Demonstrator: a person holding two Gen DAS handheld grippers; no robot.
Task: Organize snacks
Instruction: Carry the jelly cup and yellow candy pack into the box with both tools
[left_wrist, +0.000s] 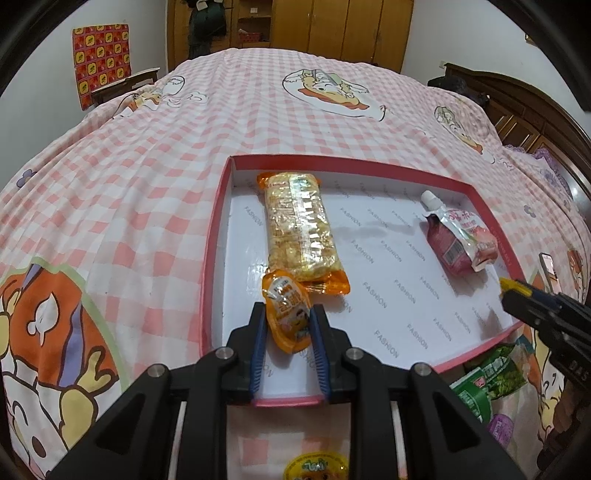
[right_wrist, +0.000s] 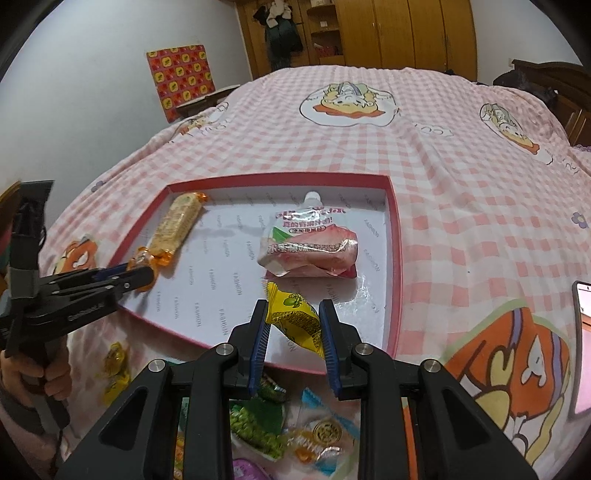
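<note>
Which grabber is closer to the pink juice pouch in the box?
Right. The right gripper, holding a yellow packet, sits just in front of the pink pouch. The left gripper is across the box.

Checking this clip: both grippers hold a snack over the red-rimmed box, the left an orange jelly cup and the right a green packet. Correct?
Not quite: the right gripper holds a yellow packet, not a green one, as the right wrist view shows. The rest stands: the left gripper holds the orange jelly cup over the red-rimmed box.

Checked bedspread (left_wrist: 155, 192), wooden wardrobe (right_wrist: 406, 33), phone (right_wrist: 583, 332).
</note>
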